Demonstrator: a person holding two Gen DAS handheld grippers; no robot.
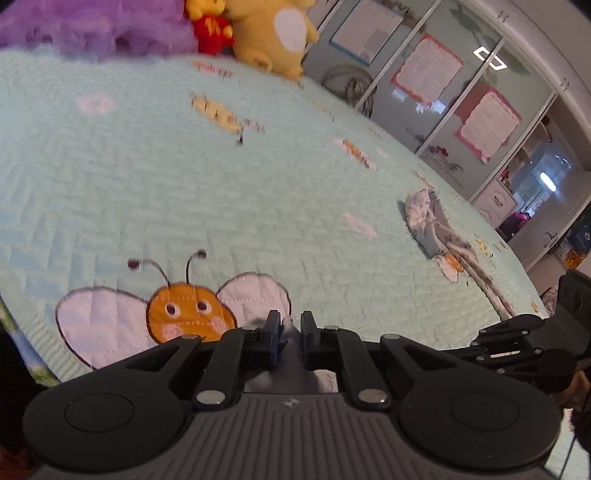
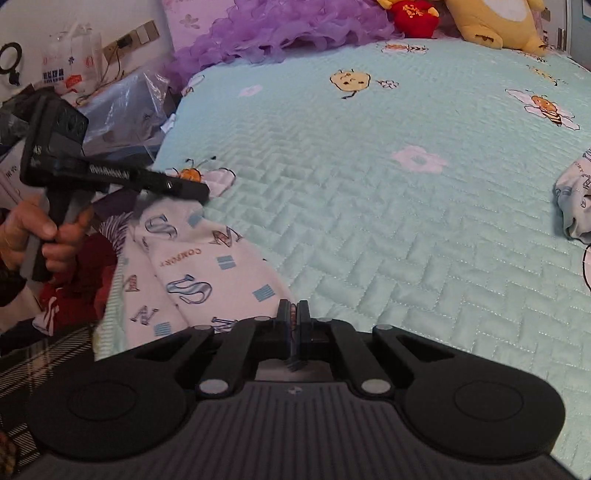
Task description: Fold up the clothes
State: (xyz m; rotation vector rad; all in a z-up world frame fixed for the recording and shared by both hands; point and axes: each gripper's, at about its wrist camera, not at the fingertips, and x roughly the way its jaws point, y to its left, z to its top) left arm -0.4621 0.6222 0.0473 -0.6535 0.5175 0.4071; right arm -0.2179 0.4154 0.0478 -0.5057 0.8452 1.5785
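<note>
Left wrist: left gripper [image 1: 290, 323] clamps printed garment [image 2: 192, 266] | right gripper [image 2: 293, 314] clamps its edge

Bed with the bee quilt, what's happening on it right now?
A person is folding clothes with two hand-held grippers. The left hand-held gripper is shut on a white letter-print garment at the near edge of the mint bee quilt. The right hand-held gripper is also shut on fabric, apparently the same garment. Another crumpled printed garment waits farther along the bed.

Far plush toys [image 1: 273, 33] blur, heads cropped; second garment [image 2: 576, 199] perhaps half cut off at the frame's edge.
</note>
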